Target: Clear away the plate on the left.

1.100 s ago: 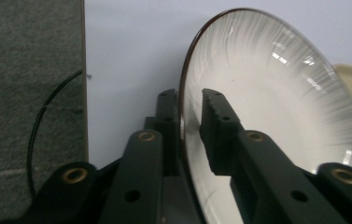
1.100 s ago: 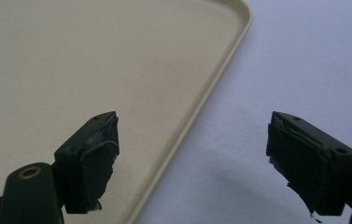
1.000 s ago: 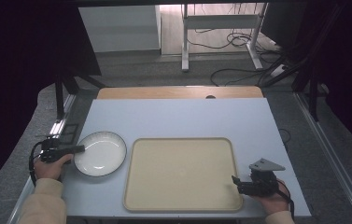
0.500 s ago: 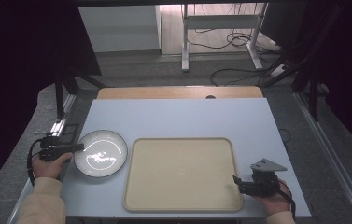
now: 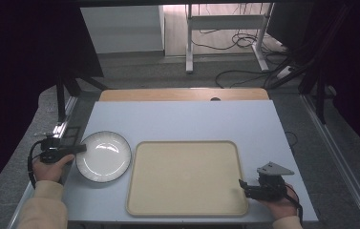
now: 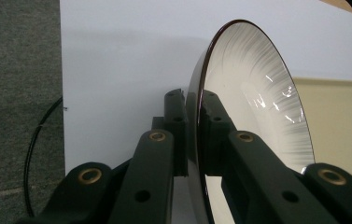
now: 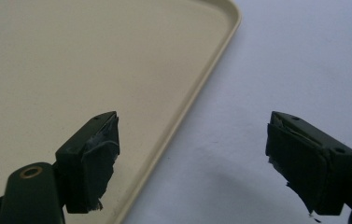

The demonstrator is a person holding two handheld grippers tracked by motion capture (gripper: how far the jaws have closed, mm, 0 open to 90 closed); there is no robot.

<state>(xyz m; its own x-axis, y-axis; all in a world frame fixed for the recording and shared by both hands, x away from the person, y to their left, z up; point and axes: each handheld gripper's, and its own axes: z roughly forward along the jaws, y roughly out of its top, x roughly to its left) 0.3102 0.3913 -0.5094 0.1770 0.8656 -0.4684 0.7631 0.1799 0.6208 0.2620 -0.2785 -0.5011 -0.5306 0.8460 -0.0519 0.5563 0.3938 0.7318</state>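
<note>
A white plate [image 5: 103, 156] with a dark rim lies on the pale table [image 5: 182, 119], left of a beige tray [image 5: 187, 183]. My left gripper [image 5: 79, 149] reaches in from the left and is shut on the plate's left rim. In the left gripper view, the plate [image 6: 253, 93] runs edge-on between the jaws, and my left gripper [image 6: 192, 100] has both pads pressed on the rim. My right gripper [image 5: 241, 183] rests at the tray's near right corner, open. The right gripper view has my right gripper [image 7: 192, 123] straddling the tray [image 7: 71, 56] edge with nothing between the jaws.
The tray's inside is bare. Bare table [image 7: 304, 56] lies to the tray's right and beyond it. A wooden strip [image 5: 182, 94] edges the table's far side. Cables [image 5: 244, 76] and a metal stand [image 5: 189, 43] are on the floor behind.
The glare on the plate has shifted, and the left gripper sits slightly farther over the rim. The right gripper is where it was.
</note>
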